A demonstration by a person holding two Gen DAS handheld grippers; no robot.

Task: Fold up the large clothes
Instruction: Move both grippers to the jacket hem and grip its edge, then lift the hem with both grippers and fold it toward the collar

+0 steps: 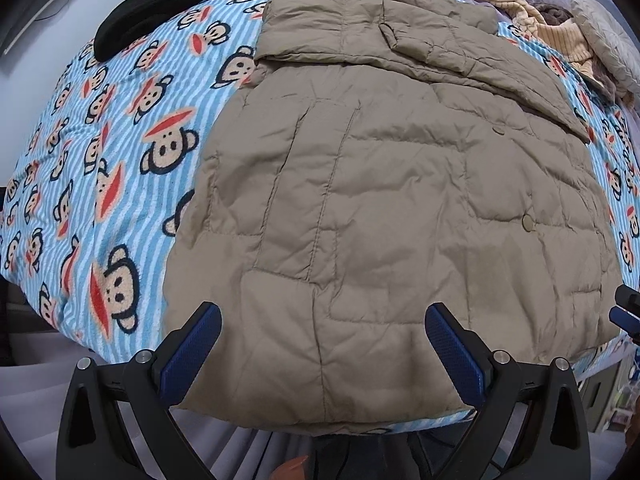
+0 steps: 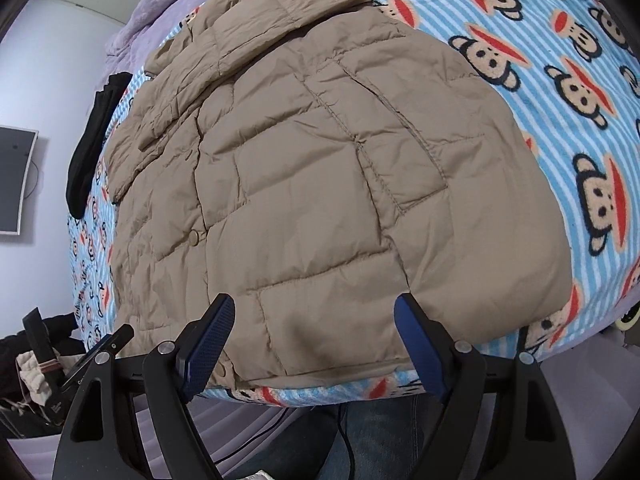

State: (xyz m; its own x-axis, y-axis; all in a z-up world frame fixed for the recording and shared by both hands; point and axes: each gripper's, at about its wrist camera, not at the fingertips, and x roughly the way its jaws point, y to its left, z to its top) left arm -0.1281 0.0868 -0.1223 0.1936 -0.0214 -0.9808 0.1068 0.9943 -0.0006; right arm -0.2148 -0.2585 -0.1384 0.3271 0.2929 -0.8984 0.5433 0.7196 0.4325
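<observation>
Your left gripper [image 1: 322,354] hovers spread wide over the near hem of the tan puffer jacket [image 1: 392,184], gripping nothing. Your right gripper [image 2: 316,344] gapes likewise. That jacket lies flat on the monkey-print blanket [image 1: 120,152] (sleeves folded across at twelve o'clock); black garment [image 1: 176,4] at eleven.

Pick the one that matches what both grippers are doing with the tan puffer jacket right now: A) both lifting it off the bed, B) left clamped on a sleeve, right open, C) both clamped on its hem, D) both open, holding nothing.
D: the left gripper and right gripper both have jaws spread wide over the hem of the tan puffer jacket, which lies flat on the monkey-print blanket.
</observation>
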